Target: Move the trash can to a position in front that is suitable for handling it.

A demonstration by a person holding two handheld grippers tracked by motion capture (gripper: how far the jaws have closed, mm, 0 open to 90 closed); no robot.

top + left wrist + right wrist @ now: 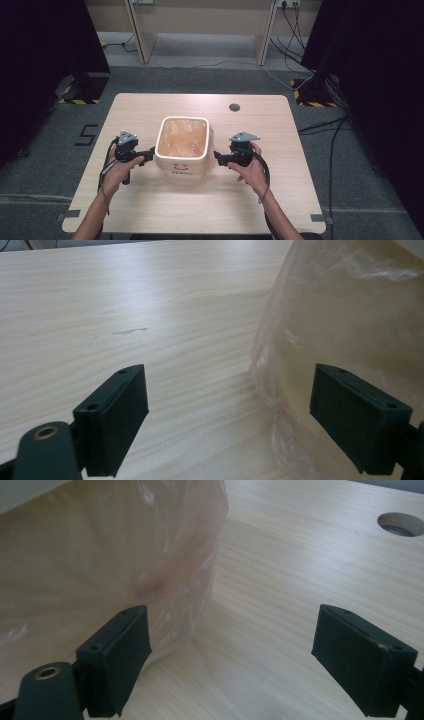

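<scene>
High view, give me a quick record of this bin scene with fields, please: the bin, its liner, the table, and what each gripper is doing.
bin: cream square bin with a smiley face on its front, upright at the table's middle
liner: thin pinkish plastic bag lining the inside, draped down the outer walls
table: light wooden table with a round cable hole near the far edge
left gripper: jaws open, beside the bin's left wall
right gripper: jaws open, beside the bin's right wall
held: nothing

One bin (182,162), two tools (150,152).
</scene>
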